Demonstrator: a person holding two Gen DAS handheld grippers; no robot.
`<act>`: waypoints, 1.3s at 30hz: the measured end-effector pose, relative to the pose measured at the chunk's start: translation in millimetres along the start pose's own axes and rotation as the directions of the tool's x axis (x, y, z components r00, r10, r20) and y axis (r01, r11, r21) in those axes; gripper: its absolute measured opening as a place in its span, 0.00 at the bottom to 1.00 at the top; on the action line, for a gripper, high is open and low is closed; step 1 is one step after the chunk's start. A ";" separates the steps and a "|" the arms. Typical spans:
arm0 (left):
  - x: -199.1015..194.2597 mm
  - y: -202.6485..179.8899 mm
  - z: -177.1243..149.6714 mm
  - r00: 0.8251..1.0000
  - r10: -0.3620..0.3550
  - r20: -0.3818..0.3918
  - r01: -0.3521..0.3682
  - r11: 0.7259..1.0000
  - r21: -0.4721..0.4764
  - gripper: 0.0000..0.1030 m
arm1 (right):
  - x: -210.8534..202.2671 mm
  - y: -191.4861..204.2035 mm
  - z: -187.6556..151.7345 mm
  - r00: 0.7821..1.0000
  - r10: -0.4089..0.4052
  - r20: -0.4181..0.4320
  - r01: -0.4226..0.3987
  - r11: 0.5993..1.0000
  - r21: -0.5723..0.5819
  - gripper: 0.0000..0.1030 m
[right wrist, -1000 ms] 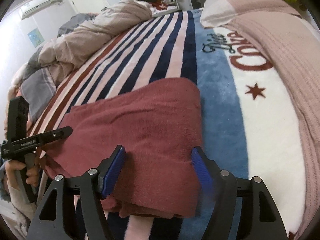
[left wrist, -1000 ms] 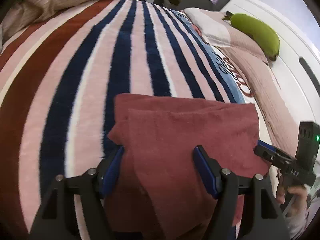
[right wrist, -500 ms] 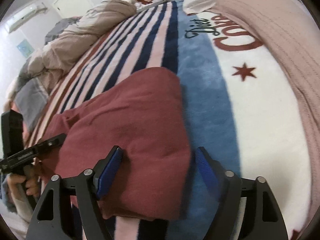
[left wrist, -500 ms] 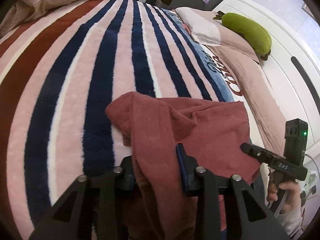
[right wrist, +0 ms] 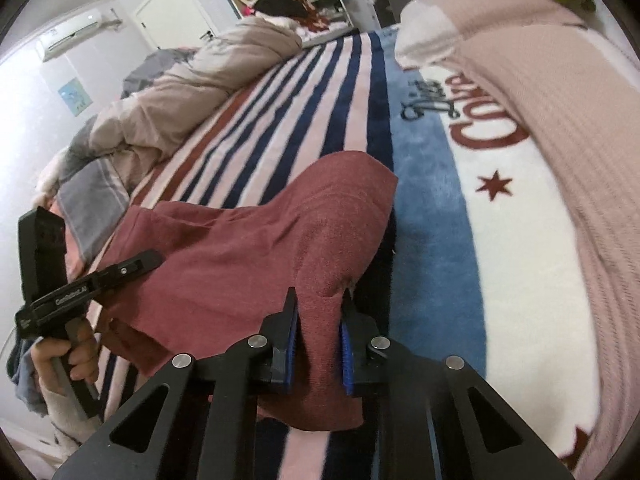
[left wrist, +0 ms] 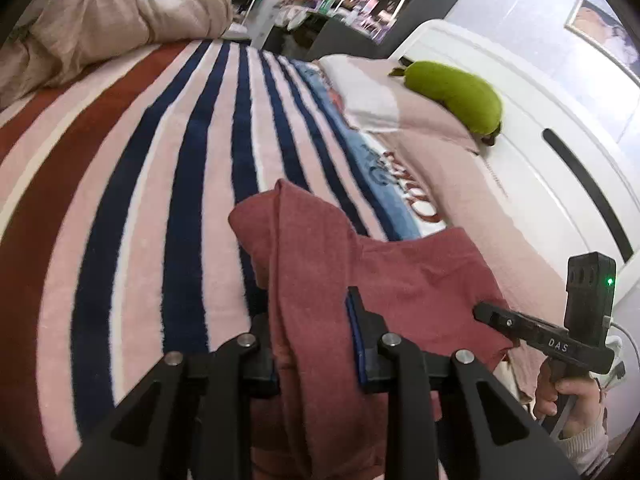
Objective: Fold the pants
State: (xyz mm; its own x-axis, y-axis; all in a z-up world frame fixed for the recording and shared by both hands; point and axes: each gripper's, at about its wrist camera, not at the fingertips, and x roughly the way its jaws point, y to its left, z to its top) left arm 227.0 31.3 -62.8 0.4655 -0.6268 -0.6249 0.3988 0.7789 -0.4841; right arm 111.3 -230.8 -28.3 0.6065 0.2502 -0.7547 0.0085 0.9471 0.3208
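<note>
The dark red pants (left wrist: 400, 272) lie folded on the striped blanket (left wrist: 160, 200), with their near edge lifted into a ridge. My left gripper (left wrist: 310, 312) is closing, its pads pressing a bunched fold at the pants' left near corner. In the right wrist view my right gripper (right wrist: 320, 304) is also closing, pinching the right near corner of the pants (right wrist: 240, 248) between its blue pads. Each gripper shows in the other's view, held by a hand: the right one (left wrist: 520, 328) and the left one (right wrist: 100, 280).
A green plush toy (left wrist: 456, 96) rests on a pink pillow (left wrist: 368, 92) by the white headboard (left wrist: 540, 160). A beige duvet (left wrist: 120, 20) is heaped at the far left of the bed. Shelves stand beyond the bed.
Both grippers have gone from open astride the pants' near edge to clamped on it. Both have risen, pulling the near edge of the fabric up off the blanket.
</note>
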 end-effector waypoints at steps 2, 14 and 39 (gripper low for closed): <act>-12.7 -4.3 0.4 0.999 -0.020 0.028 0.020 1.000 0.007 0.21 | -13.2 4.3 -3.2 1.000 0.002 0.013 -0.002 1.000 0.006 0.11; 32.8 -7.0 -31.5 0.987 -0.061 -0.150 0.057 0.998 -0.030 0.26 | -31.2 -17.1 -60.9 0.995 -0.049 -0.083 0.056 0.995 0.083 0.12; -15.4 -49.8 -27.5 1.000 -0.019 -0.014 0.020 0.995 0.093 0.19 | -45.2 -4.3 -62.9 1.000 -0.023 -0.007 0.024 0.998 0.064 0.12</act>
State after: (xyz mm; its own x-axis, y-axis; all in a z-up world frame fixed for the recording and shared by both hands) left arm 178.2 2.8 -45.9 0.4468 -0.6409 -0.6242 0.4800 0.7605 -0.4373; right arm 33.8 -233.6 -31.6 0.6001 0.2295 -0.7663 0.0735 0.9381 0.3386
